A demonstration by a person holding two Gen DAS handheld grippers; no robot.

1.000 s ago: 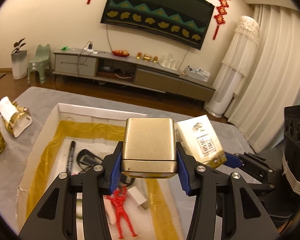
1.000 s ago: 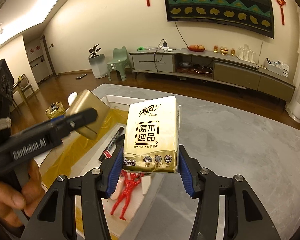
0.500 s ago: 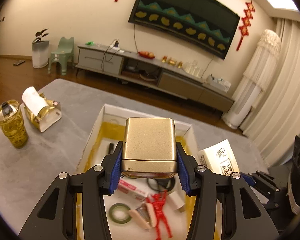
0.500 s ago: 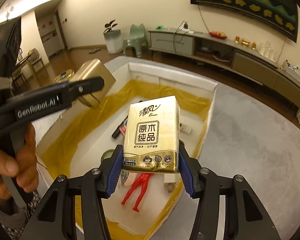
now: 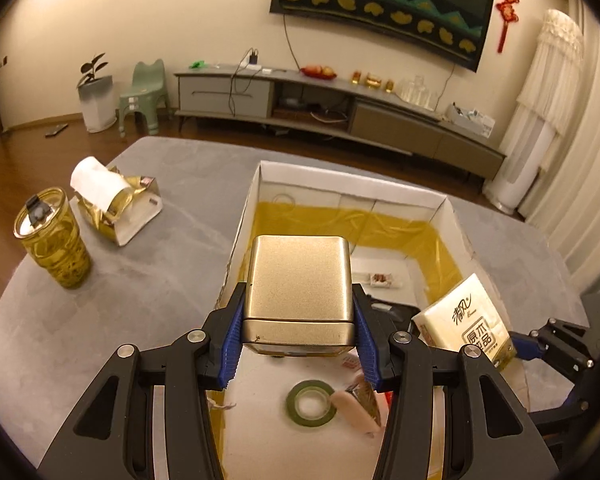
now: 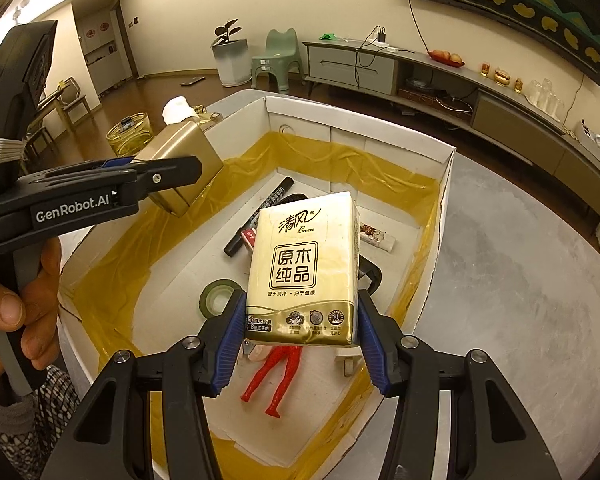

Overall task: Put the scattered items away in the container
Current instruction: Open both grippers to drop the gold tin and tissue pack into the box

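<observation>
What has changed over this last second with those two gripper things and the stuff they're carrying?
Both grippers moved in over the white box. The left gripper carries the gold tin above the box's left side; the right gripper brought the tissue pack from the box's edge to above its middle. Nothing was let go: both fingers stay clamped. The marker, tape roll and red figure lie unmoved inside.
</observation>
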